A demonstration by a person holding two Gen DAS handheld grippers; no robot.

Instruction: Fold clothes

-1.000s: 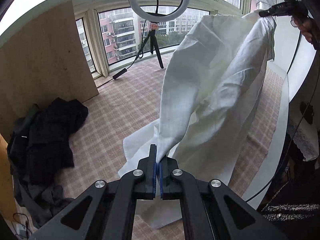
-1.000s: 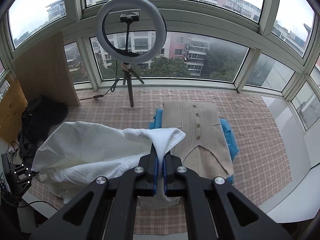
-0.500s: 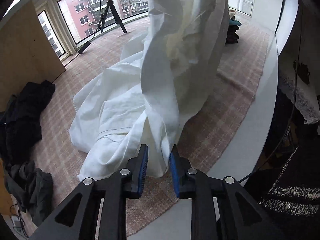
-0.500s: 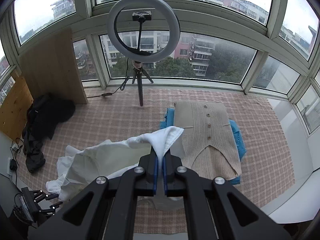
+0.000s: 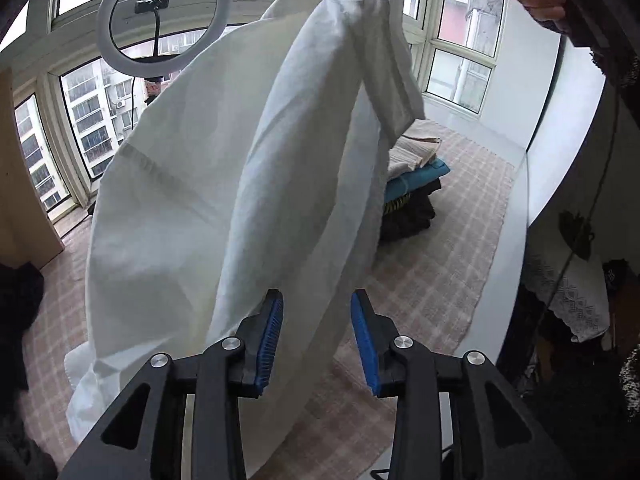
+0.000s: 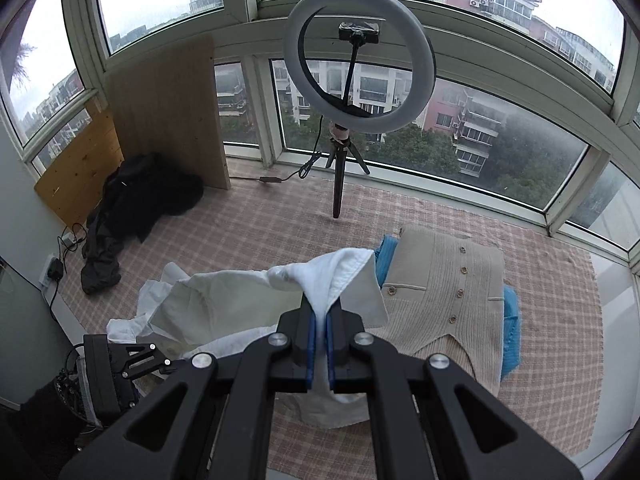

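Right hand-held gripper [image 6: 319, 334] clamps white shirt [image 5: 224, 184] | left [image 5: 316, 336] opening, shirt between | folded stack [image 6: 448, 292] beside

— What stands in the way of the left gripper [image 5: 316, 332]?
— The white garment [image 5: 240, 184] is hung straight ahead of it; a fold is seen between the jaws, which have just been opening, and no pad is pressed on the cloth. Most of the forward view is blocked by it.
— Is room left on the checked mat [image 6: 248, 232]?
— A bare stretch is seen in the middle, up to the ring light tripod [image 6: 340, 176]. The right side is taken by the stack of folded clothes [image 6: 444, 300], the left far corner by the dark clothes pile [image 6: 136, 204] and the wooden board [image 6: 168, 112].
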